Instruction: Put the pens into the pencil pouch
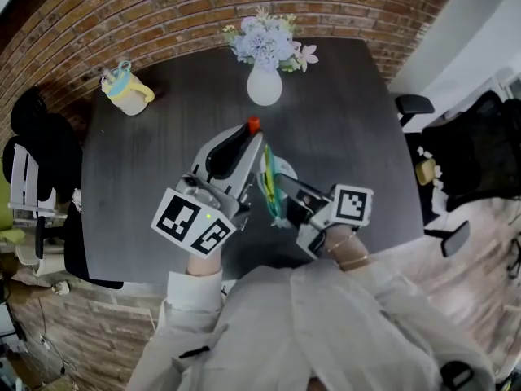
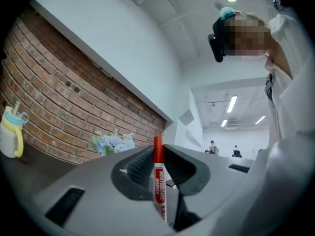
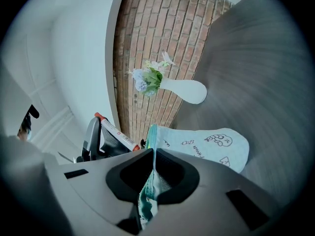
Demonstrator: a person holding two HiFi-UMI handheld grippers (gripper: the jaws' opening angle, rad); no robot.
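Note:
A whiteboard marker point(image 2: 158, 181) with a red cap stands upright between the jaws of my left gripper point(image 2: 160, 168), which is shut on it. In the head view the left gripper point(image 1: 247, 141) is raised above the dark table point(image 1: 350, 112), and the marker's red cap point(image 1: 254, 125) pokes out at its tip. My right gripper point(image 3: 153, 173) is shut on the rim of the light blue pencil pouch point(image 3: 211, 149), which hangs on towards the table. The pouch point(image 1: 271, 182) sits just right of the left gripper. The right gripper view also shows the marker point(image 3: 118, 134) close beside the pouch's rim.
A white vase of flowers point(image 1: 264, 84) stands at the table's far middle, and a yellow and blue cup point(image 1: 126, 90) at the far left. Black chairs point(image 1: 45, 177) flank the table on the left and another chair point(image 1: 472, 153) on the right. A brick wall runs behind.

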